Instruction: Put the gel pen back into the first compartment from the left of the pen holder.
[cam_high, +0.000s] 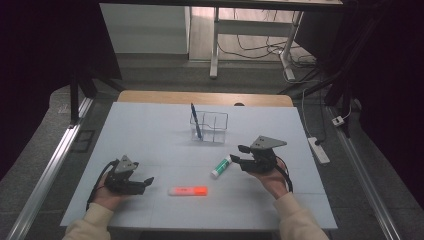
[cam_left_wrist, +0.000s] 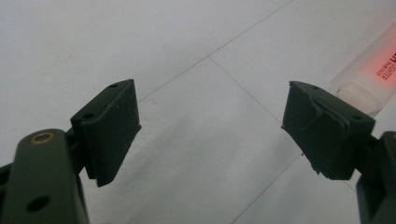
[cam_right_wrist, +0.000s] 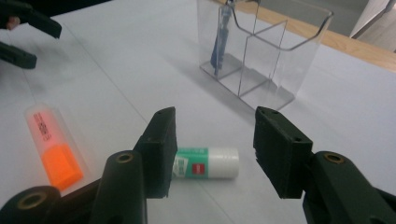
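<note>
Right gripper (cam_right_wrist: 212, 151) stood parted, nothing clamped; the green-and-white cylindrical glue stick (cam_right_wrist: 205, 163) lay flat on the white table (cam_high: 150, 135) just beyond its fingertips, partly behind one finger (cam_right_wrist: 161, 144). Left gripper (cam_left_wrist: 210, 130) was likewise parted and unloaded, near the orange highlighter (cam_high: 187, 190). Farther back stood the clear plastic divided holder (cam_right_wrist: 261, 51) with a blue pen (cam_right_wrist: 219, 42) upright inside.

I see a green-and-white glue stick (cam_right_wrist: 205, 164) with a small red label, an orange highlighter (cam_high: 188, 190), a blue pen (cam_high: 195, 120) in a clear holder (cam_high: 214, 125), and a pale blue-white table (cam_high: 150, 135).
</note>
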